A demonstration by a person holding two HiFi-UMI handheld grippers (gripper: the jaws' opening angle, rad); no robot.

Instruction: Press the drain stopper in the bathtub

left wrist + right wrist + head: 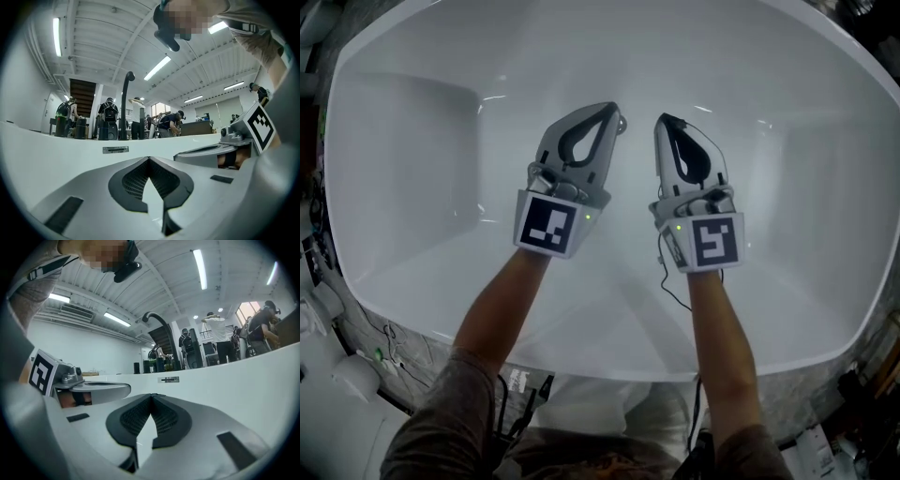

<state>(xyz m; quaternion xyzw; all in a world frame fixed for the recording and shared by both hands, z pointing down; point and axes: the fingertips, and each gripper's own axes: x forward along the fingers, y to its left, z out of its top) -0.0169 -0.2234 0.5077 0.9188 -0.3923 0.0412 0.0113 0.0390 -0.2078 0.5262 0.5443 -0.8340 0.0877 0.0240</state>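
I look down into a white bathtub point(412, 141). My left gripper point(612, 108) hangs over the tub's middle, its jaws shut with nothing between them. Just past its tip a small metal piece point(622, 121) shows on the tub floor, most likely the drain stopper, mostly hidden. My right gripper point(664, 119) hovers beside it, a little to the right, also shut and empty. In the left gripper view the closed tips point(149, 158) face the tub's far wall with an overflow slot point(115, 149). The right gripper view shows its closed tips point(151, 394) and the same slot point(169, 379).
A dark curved faucet point(126, 103) rises behind the tub's rim, also visible in the right gripper view as the faucet point(157, 319). Several people point(108, 117) stand in the hall beyond. Cables and white gear point(337, 356) lie left of the tub's near rim point(609, 370).
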